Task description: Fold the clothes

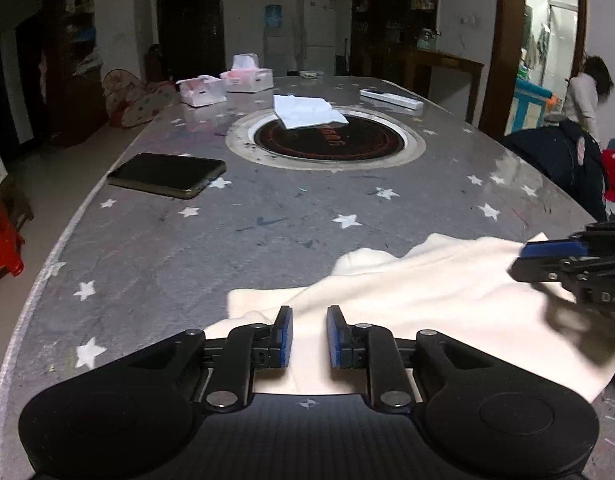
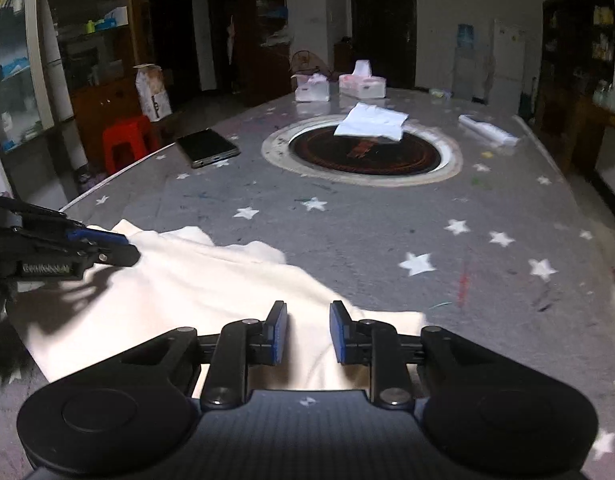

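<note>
Left wrist view: the left tongs [image 1: 309, 336] are standing slightly parted, gripping nothing, over the cream garment [image 1: 407, 300] lying on the table [image 1: 227, 240]. Right wrist view: the right tongs [image 2: 308, 332] are likewise hovering parted above the garment's near edge, holding nothing.

my left gripper [image 1: 309, 336]: matte black body, ribbed centre plate with a small cross mark, two round side bosses, silver pivot pins, blue pads on the fingers [image 1: 284, 336]. my right gripper [image 2: 308, 332] is built the same; white letters "das" show on its side.
</note>
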Available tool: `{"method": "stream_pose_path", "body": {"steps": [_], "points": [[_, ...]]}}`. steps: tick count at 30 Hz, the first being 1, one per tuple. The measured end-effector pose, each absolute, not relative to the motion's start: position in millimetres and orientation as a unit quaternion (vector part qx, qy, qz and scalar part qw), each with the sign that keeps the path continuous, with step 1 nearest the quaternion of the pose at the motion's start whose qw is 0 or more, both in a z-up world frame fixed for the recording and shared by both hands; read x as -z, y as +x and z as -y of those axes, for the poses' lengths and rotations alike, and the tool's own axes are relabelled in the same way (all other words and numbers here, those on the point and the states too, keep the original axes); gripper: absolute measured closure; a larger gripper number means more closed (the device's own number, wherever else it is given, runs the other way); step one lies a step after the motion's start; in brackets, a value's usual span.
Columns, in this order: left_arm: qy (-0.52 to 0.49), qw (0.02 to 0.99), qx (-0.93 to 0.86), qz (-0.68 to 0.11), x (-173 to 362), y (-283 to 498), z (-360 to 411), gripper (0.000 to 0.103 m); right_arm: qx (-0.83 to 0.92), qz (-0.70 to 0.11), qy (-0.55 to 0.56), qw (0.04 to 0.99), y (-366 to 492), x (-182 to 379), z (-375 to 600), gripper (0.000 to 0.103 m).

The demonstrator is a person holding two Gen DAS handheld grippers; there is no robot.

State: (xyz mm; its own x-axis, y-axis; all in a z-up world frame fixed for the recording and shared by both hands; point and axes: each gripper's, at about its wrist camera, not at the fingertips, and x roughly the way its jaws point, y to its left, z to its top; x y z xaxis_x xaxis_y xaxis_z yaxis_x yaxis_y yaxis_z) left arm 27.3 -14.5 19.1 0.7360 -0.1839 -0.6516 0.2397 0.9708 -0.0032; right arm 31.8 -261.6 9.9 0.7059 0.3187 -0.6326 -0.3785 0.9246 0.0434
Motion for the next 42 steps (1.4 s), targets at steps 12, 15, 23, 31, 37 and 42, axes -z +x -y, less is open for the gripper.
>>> {"method": "stream_pose_path", "body": {"steps": [12, 15, 23, 31, 37, 42], "points": [[0.045, 0.932, 0.149, -0.328, -19.0, -25.3, 29.3, 0.072, -0.264, -0.317, -0.077, 0.908, -21.6, -14.5, 239.1, 0.066], [0.034, 0.933, 0.150, -0.326, -15.8, -28.2, 25.8, 0.071, -0.264, -0.326, -0.063, 0.906, -20.3, -9.0, 244.5, 0.066], [0.012, 0.928, 0.164, -0.334, -15.3, -33.5, 26.2, 0.070, -0.262, -0.333, -0.053, 0.904, -26.5, -4.4, 254.9, 0.066], [0.003, 0.918, 0.207, -0.338, -15.0, -57.8, 39.6, 0.066, -0.245, -0.342, -0.047, 0.906, -53.9, -6.3, 274.9, 0.065], [0.012, 0.916, 0.226, -0.332, -19.1, -74.4, 49.7, 0.064, -0.240, -0.352, -0.033, 0.904, -83.1, -11.5, 286.5, 0.065], [0.014, 0.920, 0.238, -0.310, -33.5, -83.0, 58.3, 0.061, -0.234, -0.330, -0.024, 0.914, -86.8, -25.2, 292.1, 0.059]]}}
